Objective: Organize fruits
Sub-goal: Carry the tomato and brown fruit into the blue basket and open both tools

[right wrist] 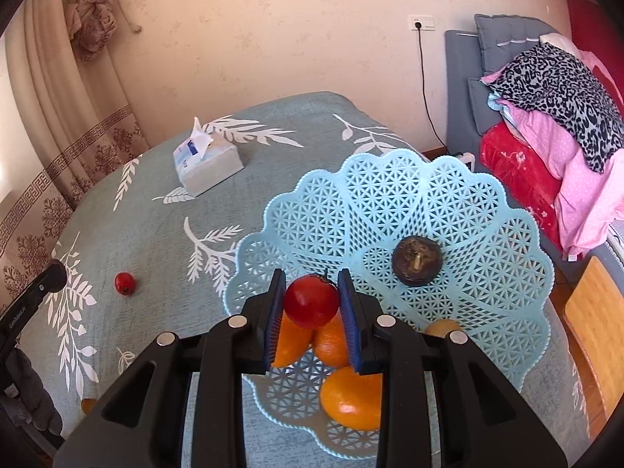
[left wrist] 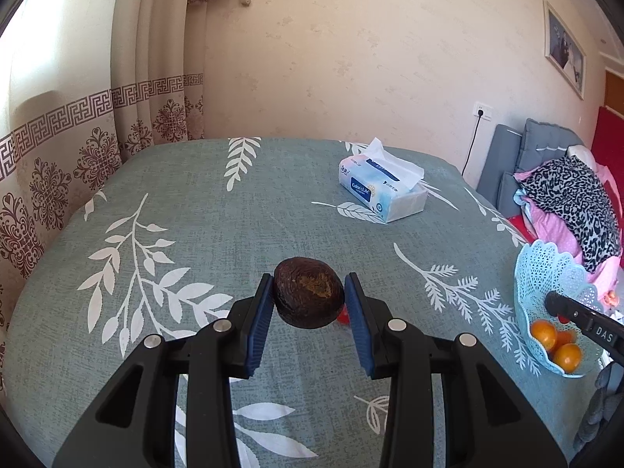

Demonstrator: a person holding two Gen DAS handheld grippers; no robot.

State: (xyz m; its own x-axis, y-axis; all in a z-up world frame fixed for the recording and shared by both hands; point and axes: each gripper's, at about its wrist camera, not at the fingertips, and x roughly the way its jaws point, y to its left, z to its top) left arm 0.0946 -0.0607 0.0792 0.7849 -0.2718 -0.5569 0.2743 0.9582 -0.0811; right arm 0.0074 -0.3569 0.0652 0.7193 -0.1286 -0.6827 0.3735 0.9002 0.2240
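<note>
Your left hand-held gripper (left wrist: pixel 308 298) is clamped on a dark brown wrinkled fruit (left wrist: pixel 308 292), looks like a passion fruit, with a rough tan patch facing the camera. Both blue pads press its sides and it hangs clear above the desk (left wrist: pixel 195 202), which has a grey-green cloth with white leaf prints. A little red fruit (left wrist: pixel 343 316) peeks out just behind the right-side pad, down on the cloth. Over on your right, the right hand-held gripper (right wrist: pixel 310 302) is closed tight on a small round red fruit (right wrist: pixel 311 301), held over the near side of the light blue lattice fruit basket (right wrist: pixel 390 195). In that basket you've got three oranges (right wrist: pixel 353 397) bunched under and just past the jaws, a second dark wrinkled fruit (right wrist: pixel 416 260) sitting alone further in with its stem end up, and a yellowish fruit (right wrist: pixel 442 327) half hidden behind the gripper body, can't tell what it is. The loose red fruit (right wrist: pixel 124 283) lies on the cloth well left of the basket. A tissue pack (right wrist: pixel 206 167) sits toward the far side of the desk.
</note>
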